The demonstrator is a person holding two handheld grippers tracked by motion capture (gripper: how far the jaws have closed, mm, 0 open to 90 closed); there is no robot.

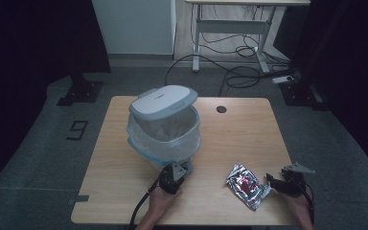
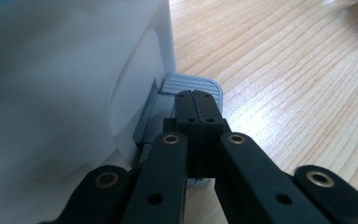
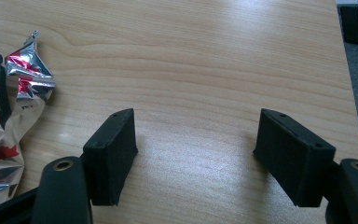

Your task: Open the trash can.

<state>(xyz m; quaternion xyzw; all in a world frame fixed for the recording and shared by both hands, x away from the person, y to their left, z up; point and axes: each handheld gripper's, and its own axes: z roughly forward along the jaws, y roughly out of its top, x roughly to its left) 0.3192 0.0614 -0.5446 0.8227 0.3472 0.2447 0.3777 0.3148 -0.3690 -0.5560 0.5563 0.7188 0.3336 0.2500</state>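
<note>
The table (image 1: 124, 187) is pale wood with a straight, fine grain and rounded corners. On its left half stands the bin (image 1: 165, 127), a white plastic tub lined with a thin, translucent bluish bag (image 1: 141, 146) folded over the rim. Its lid (image 1: 162, 99) is tipped up toward the far side, so the mouth is open to the person.

The wrapper (image 1: 246, 184) lies flat on the near right part of the table, well apart from the bin. It is crumpled silver foil with red and dark print, roughly oblong, with its long axis running from far-left to near-right in the high view.

That wrapper sits just beside the right gripper (image 1: 273, 181), to its left, and the left gripper is clearly farther from it. In the right gripper view the foil edge (image 3: 9, 116) lies left of the left jaw, not between the 2 jaws. I judge the coming move needs a short shift leftward, then a pinch across the wrapper's narrow side. These jaws stand wide apart with bare wood between them.

The left gripper (image 2: 196, 99) has its 2 jaws pressed together with nothing between them. Their tips rest on the ribbed grey pedal (image 2: 204, 86) at the foot of the bin, which probably accounts for the raised lid.
</note>
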